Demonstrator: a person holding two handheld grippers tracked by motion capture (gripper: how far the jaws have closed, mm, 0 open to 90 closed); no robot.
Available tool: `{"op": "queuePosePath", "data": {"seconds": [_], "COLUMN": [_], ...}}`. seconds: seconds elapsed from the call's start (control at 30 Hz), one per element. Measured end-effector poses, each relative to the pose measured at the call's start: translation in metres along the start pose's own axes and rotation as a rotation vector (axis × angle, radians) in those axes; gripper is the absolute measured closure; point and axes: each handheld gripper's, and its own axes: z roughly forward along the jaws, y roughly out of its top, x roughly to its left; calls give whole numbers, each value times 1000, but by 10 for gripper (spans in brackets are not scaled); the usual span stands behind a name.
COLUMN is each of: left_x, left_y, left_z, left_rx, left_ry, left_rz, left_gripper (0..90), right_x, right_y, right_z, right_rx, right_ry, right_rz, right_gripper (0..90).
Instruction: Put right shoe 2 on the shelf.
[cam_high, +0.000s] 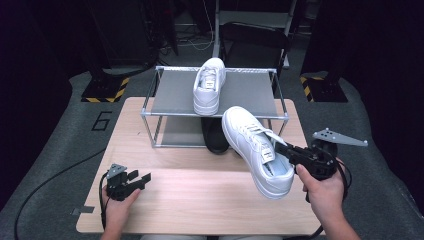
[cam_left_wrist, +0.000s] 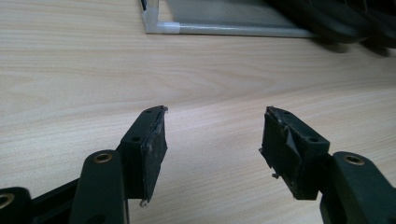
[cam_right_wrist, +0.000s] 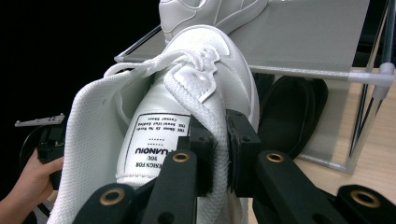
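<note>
My right gripper (cam_high: 281, 148) is shut on the side wall of a white sneaker (cam_high: 255, 147), holding it in the air above the wooden table (cam_high: 200, 200), in front of the shoe rack. In the right gripper view the jaws (cam_right_wrist: 219, 154) pinch the sneaker's (cam_right_wrist: 163, 121) padded collar beside the tongue label. A second white sneaker (cam_high: 209, 84) lies on the rack's top shelf (cam_high: 250, 95). My left gripper (cam_high: 140, 179) rests low at the table's front left, open, with nothing between its pads (cam_left_wrist: 154, 149).
The metal shoe rack (cam_high: 215, 107) stands at the back of the table. A black shoe (cam_high: 215, 137) sits on its lower level, partly under the held sneaker. Bare table (cam_left_wrist: 93, 60) lies ahead of the left gripper.
</note>
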Motion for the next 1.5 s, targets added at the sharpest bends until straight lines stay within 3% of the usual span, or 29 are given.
{"op": "queuePosePath", "data": {"seconds": [0.23, 0.33, 0.83, 1.5], "left_x": [0, 1, 1, 4], "left_y": [0, 0, -1, -1], "left_z": [0, -1, 0, -1], "left_rx": [2, 26, 1, 13], "left_ry": [1, -5, 1, -5], "left_rz": [-5, 12, -4, -1], "left_gripper": [396, 396, 397, 399], "right_x": [-3, -5, -19, -36], "right_y": [7, 9, 25, 66], "right_z": [5, 8, 28, 93], "right_rx": [-3, -6, -19, -40], "right_ry": [-8, -13, -59, -170], "right_rz": [2, 3, 27, 50], "right_gripper": [820, 820, 820, 819]}}
